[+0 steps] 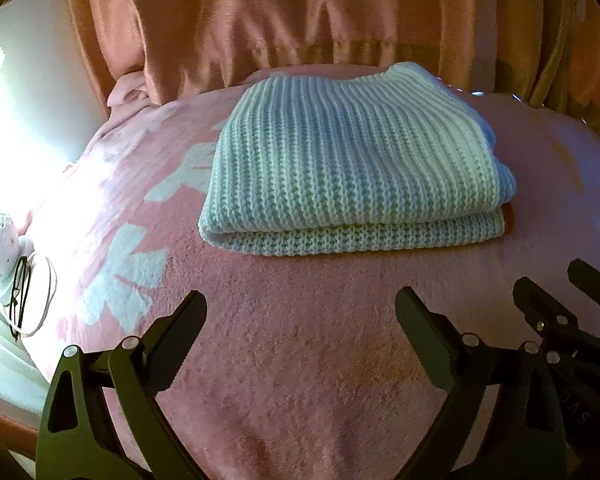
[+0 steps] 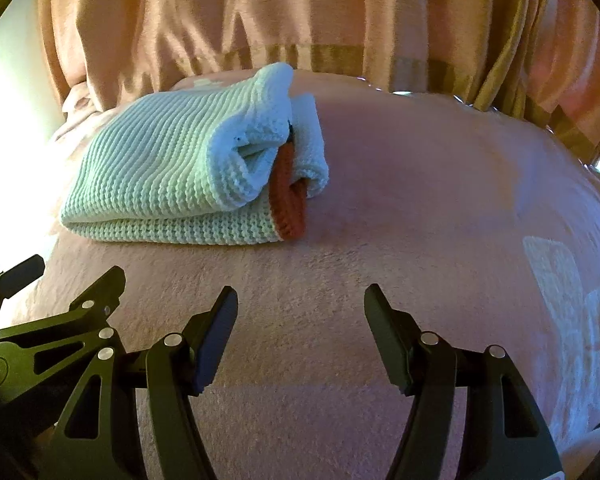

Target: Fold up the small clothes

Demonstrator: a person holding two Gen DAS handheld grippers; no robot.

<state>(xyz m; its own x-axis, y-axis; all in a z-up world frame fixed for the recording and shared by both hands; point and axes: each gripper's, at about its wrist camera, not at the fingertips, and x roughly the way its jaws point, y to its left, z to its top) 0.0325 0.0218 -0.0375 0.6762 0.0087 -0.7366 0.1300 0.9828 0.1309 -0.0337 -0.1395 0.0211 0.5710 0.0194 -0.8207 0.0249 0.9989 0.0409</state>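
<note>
A pale green-white knitted garment (image 1: 352,164) lies folded in a neat stack on the pink blanket (image 1: 300,360). In the right wrist view the garment (image 2: 172,172) sits to the left, and an orange-red knit edge (image 2: 290,200) shows at its right end. My left gripper (image 1: 300,312) is open and empty, a little in front of the fold. My right gripper (image 2: 300,304) is open and empty, in front and to the right of the garment. Each gripper's side shows in the other's view: the right one (image 1: 560,312), the left one (image 2: 56,304).
Orange-pink curtains (image 1: 300,20) hang close behind the bed. A white cap (image 1: 0,248) and a pair of glasses (image 1: 20,296) lie at the left edge. The blanket has white flower prints (image 1: 132,272). Bright light comes from the far left.
</note>
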